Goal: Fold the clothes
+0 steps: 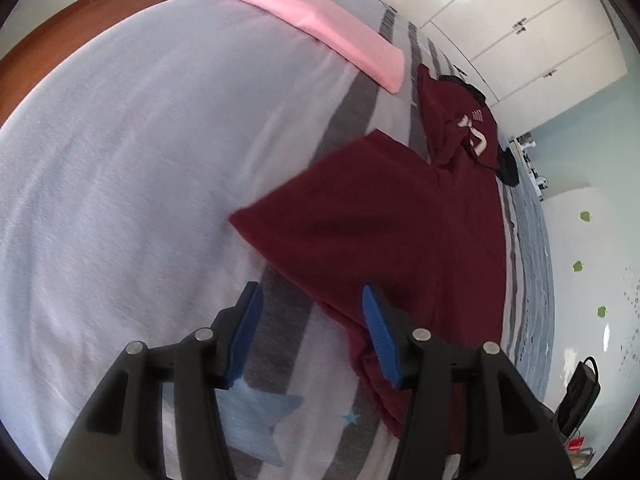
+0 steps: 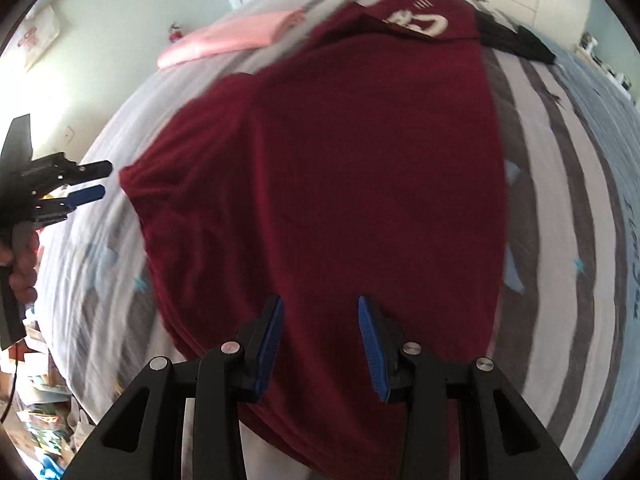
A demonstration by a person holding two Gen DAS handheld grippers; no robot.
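Observation:
A dark red T-shirt (image 1: 380,232) (image 2: 340,160) lies spread on the striped bed cover (image 1: 120,160) (image 2: 580,200), its far end folded over so white lettering (image 2: 420,20) shows. My left gripper (image 1: 310,294) hovers open over the shirt's near left edge, with a grey stripe and the shirt's hem below its blue pads. In the right wrist view that same left gripper (image 2: 90,182) appears at the far left, held by a hand (image 2: 24,256), just off the sleeve. My right gripper (image 2: 319,304) stands open above the shirt's near end, pads apart and pressing on nothing.
A folded pink cloth (image 1: 320,20) (image 2: 232,38) lies at the bed's far side. A black garment (image 2: 516,40) (image 1: 508,164) sits beyond the shirt. White wardrobe doors (image 1: 520,20) and wooden floor (image 1: 100,4) border the bed. Clutter (image 2: 40,420) lies below the bed's left edge.

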